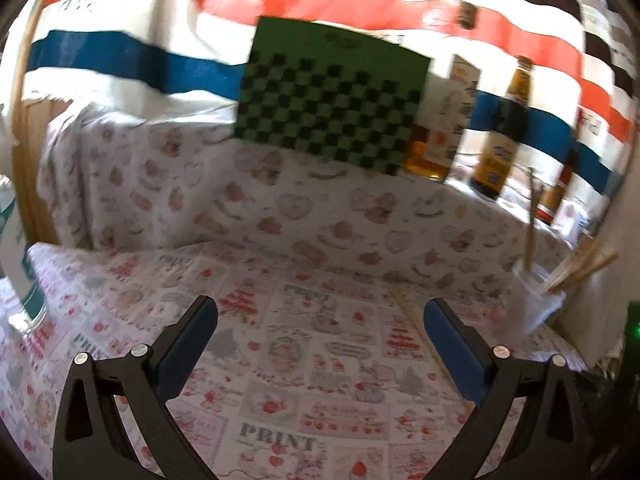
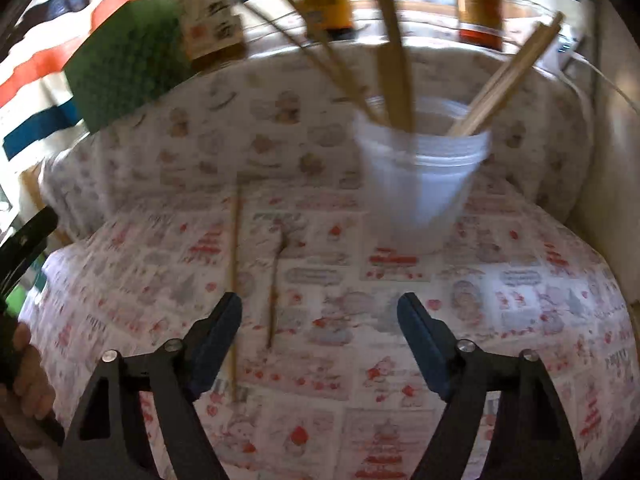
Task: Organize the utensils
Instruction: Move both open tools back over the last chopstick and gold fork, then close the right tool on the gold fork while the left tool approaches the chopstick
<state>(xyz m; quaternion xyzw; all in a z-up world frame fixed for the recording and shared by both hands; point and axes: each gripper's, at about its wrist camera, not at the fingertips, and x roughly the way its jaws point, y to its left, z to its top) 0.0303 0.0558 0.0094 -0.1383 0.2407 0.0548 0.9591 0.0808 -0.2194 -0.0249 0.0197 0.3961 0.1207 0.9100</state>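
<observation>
A patterned cloth is covering the tabletop (image 2: 500,300), and a green checkered board (image 1: 332,96) is leaning at the back beside bottles (image 1: 504,128). A clear plastic cup (image 2: 420,176) is standing upright, holding wooden utensils (image 2: 394,48). Both the right tool (image 2: 320,320) and left tool (image 1: 320,324) are hovering spread wide, gripping nothing. Two loose sticks (image 2: 236,280) are lying flat left of the cup.
</observation>
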